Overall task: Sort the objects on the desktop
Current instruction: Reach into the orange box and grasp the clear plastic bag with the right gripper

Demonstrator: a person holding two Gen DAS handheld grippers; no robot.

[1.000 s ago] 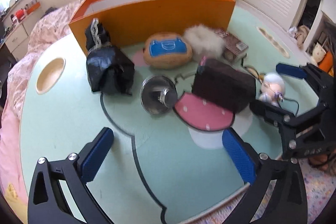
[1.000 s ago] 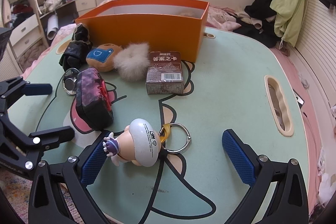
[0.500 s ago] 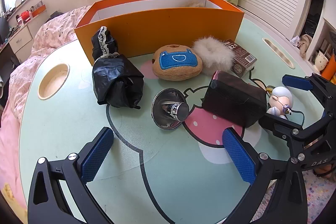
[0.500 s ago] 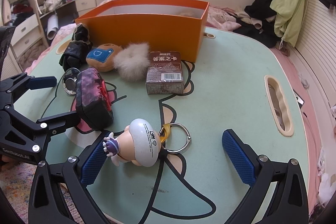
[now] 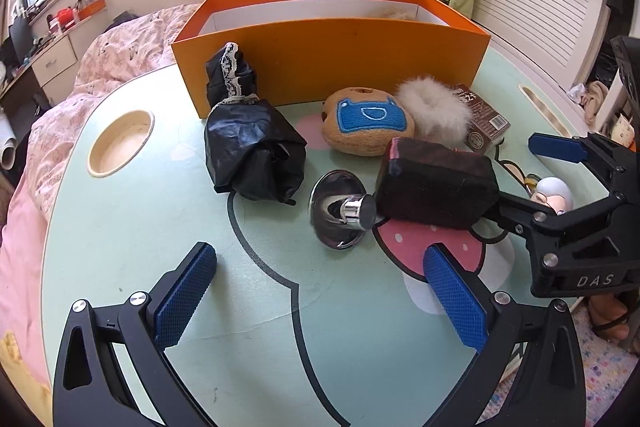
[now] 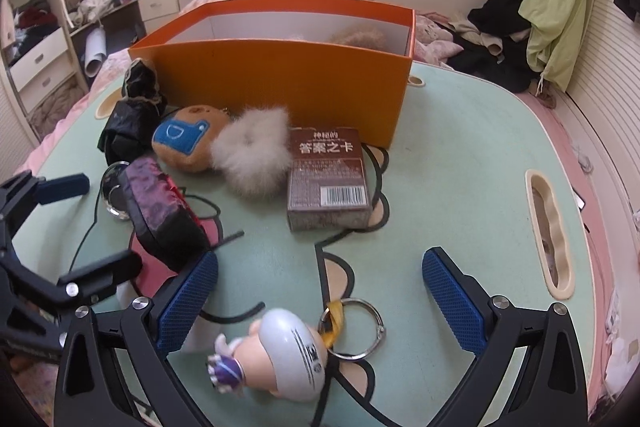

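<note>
Box (image 6: 280, 83) interior mostly hidden

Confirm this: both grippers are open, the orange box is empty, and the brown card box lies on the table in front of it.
Not empty: the right wrist view shows something tan and fluffy inside the orange box. The rest holds: left gripper and right gripper open, brown card box on the table.

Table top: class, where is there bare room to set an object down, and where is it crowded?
Free: the table between the card box and the slot; also between the round hole and black bag. Crowded: along the orange box.
</note>
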